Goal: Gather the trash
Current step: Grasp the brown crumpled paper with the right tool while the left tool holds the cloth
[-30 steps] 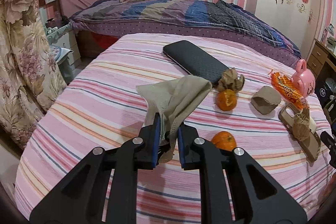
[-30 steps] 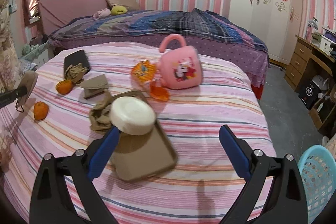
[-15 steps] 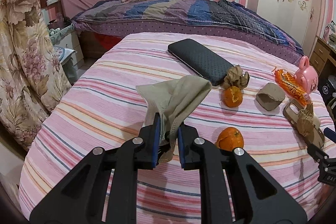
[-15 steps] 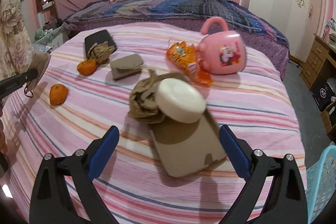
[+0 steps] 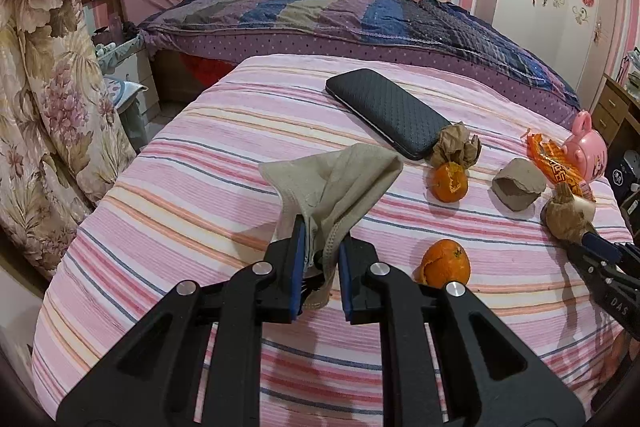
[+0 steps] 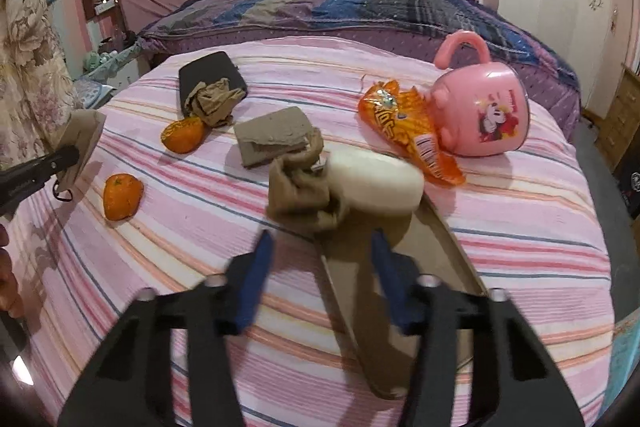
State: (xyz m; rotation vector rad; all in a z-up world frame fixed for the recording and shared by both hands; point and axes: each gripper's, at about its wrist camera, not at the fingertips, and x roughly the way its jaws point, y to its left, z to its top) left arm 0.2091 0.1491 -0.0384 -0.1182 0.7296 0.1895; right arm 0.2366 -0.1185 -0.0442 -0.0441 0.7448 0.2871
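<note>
My left gripper [image 5: 320,259] is shut on a beige cloth bag [image 5: 336,183] and holds it above the striped bed [image 5: 180,195]. My right gripper [image 6: 320,267] is open, its jaws narrower than before, just short of a crumpled brown paper wad [image 6: 300,191] and a white round lid [image 6: 376,183] on a brown cardboard tray [image 6: 400,307]. Orange peels [image 5: 444,263] [image 5: 450,183], another paper wad [image 5: 456,143], a torn cardboard piece [image 6: 272,139] and an orange snack wrapper [image 6: 404,131] lie on the bed.
A black case [image 5: 384,111] lies at the back of the bed. A pink toy mug [image 6: 480,115] lies on its side at the right. A blue basket [image 6: 624,367] stands on the floor at far right. Floral curtains [image 5: 40,87] hang at the left.
My right gripper has moved in toward the paper wad and lid and its jaws have narrowed. My left gripper still holds the bag and has shifted slightly.
</note>
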